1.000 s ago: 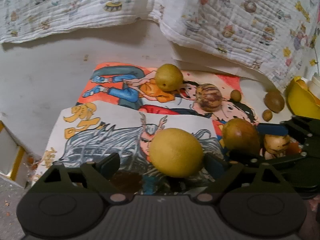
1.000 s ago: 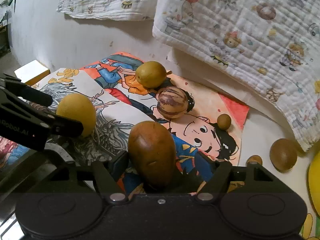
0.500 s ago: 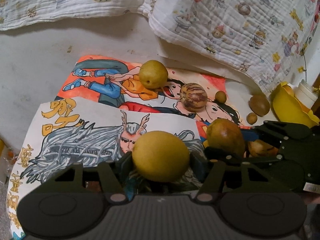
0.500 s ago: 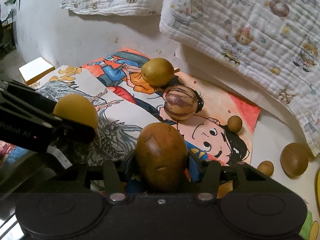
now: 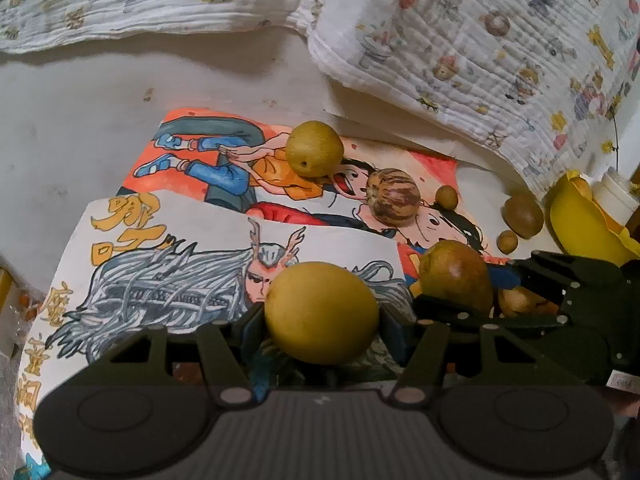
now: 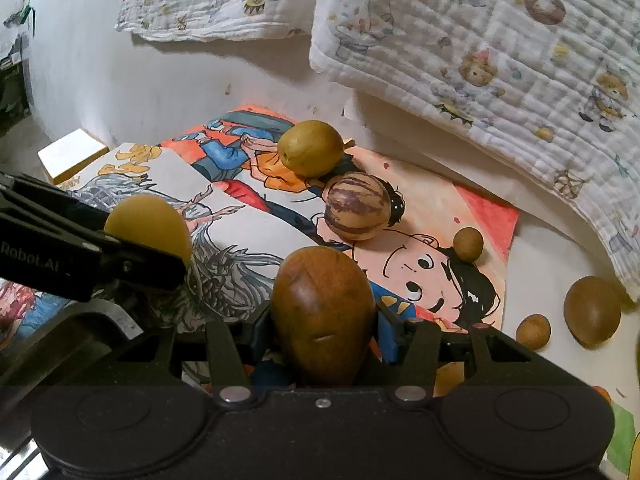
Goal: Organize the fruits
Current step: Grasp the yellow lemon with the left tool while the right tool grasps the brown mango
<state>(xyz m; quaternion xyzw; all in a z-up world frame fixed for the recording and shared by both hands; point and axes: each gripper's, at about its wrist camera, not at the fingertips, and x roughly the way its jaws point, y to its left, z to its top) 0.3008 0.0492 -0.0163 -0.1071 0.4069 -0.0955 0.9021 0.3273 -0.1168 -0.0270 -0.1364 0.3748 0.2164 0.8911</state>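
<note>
Both jaws have just closed: left gripper point(image 5: 322, 316) grasps the yellow fruit point(image 5: 320, 312), right gripper point(image 6: 324, 320) the brown fruit point(image 6: 324, 312), beside the striped fruit point(image 6: 356, 206).

Dim warm light, soft shadows, fisheye-bent edges, dark corners, slight blur.

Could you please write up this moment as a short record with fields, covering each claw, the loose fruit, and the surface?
left claw: shut on yellow fruit; jaws have just been closing
right claw: shut on brown fruit; jaws have just been closing
loose on drawings: round yellow fruit, striped fruit, small ball
loose beside drawings: brown egg shape, small ball
behind: printed blanket
far right: yellow bowl
</note>
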